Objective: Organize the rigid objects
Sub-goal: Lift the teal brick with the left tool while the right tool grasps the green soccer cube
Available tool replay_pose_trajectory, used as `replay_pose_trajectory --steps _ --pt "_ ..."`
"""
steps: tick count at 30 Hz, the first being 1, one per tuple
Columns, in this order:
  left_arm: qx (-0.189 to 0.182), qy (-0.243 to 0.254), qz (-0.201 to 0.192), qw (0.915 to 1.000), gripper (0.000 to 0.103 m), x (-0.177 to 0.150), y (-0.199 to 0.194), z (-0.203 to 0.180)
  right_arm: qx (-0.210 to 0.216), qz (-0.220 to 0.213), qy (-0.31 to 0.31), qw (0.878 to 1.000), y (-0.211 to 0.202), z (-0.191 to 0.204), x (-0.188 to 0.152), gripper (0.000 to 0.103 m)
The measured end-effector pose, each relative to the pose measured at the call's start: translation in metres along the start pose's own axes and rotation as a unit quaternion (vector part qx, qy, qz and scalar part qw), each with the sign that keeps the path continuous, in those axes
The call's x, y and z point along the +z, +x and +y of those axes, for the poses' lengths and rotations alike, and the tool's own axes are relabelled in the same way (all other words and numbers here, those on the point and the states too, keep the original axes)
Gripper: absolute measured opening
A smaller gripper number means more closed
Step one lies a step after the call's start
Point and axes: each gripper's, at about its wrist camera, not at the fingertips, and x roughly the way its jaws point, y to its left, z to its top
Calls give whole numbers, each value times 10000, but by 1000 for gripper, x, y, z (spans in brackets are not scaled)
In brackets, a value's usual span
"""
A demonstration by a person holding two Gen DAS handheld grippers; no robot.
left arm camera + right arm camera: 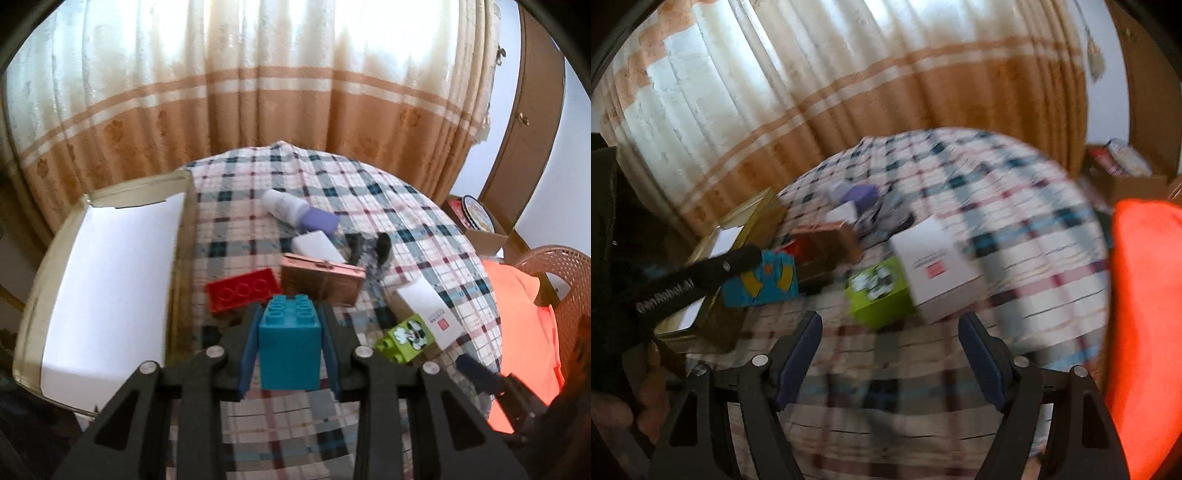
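Studded teal block (289,345) sits clamped between jaws.

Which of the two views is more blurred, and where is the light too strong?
Right wrist view: heavy motion smear over the checked cloth and the green block. Left wrist view: sharper, the blue block is crisp, only far items are soft. Both views: the backlit curtain is washed out, and the fisheye bends straight edges.

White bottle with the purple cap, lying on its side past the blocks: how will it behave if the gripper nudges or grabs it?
The white bottle lies on its side and looks round, so a nudge would probably roll it across the checked cloth. It looks like smooth plastic, likely light and somewhat slippery between pads. It probably won't break easily.
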Motion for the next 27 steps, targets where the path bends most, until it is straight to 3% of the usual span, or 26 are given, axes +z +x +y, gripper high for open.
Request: replay_pose_trajectory --steps 5,9,14,23,25,27 --pt "-146 -147 70 9998 31 -5 0 12 155 243 243 9993 18 -3 4 76" --pt "-379 -270 142 9988 31 -8 1 21 227 380 262 9987 29 -1 10 65" --pt "-406 -326 76 9986 31 -6 -2 28 409 496 276 9975 42 7 17 63" --pt "-545 -445 -1 9975 31 -1 -8 40 -93 551 -328 9979 57 26 24 62" --pt "-559 -473 -14 9973 31 -1 -10 42 -192 550 -380 9976 58 27 24 50" --pt "-576 -499 -34 9971 31 -1 -12 45 -245 558 -437 9972 59 27 24 45"
